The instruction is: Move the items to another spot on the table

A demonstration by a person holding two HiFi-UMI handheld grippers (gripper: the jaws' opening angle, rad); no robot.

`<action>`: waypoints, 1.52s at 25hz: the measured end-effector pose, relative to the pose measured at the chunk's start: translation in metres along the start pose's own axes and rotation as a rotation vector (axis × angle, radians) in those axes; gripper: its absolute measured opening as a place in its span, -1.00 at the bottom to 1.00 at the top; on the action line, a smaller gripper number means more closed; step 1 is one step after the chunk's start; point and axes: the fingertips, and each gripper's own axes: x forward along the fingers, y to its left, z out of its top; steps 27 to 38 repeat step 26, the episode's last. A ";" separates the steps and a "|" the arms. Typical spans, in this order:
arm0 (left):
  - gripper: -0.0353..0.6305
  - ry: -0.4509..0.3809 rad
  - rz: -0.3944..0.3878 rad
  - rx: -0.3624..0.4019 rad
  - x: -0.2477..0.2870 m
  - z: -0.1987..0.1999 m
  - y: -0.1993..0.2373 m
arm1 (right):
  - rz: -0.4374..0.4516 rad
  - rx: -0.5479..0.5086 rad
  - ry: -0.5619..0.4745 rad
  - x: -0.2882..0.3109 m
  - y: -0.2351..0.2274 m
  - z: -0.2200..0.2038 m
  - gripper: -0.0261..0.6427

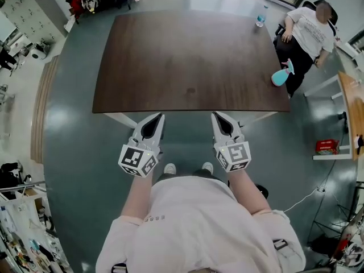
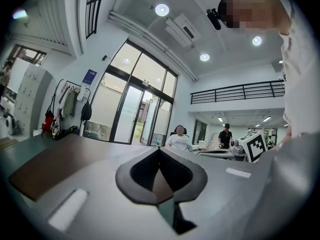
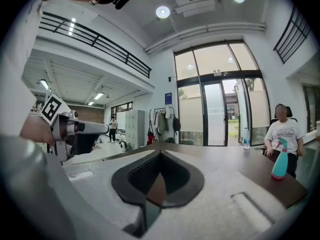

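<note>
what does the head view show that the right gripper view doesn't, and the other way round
Only the head view: the person's white shoes and a red box near the right edge.
Only the right gripper view: round ceiling lights, a white ceiling air unit and a black balcony railing.
Both: the dark brown wooden table, the turquoise spray bottle, the clear water bottle and the seated person in a white shirt.
</note>
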 end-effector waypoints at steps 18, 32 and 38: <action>-0.87 -0.003 -0.023 0.029 0.002 0.003 -0.003 | 0.000 -0.021 0.022 0.003 0.001 0.002 -0.95; -0.87 -0.001 -0.025 0.015 0.014 0.002 -0.009 | 0.009 -0.016 0.037 0.000 -0.012 0.002 -0.95; -0.87 -0.001 -0.025 0.015 0.014 0.002 -0.009 | 0.009 -0.016 0.037 0.000 -0.012 0.002 -0.95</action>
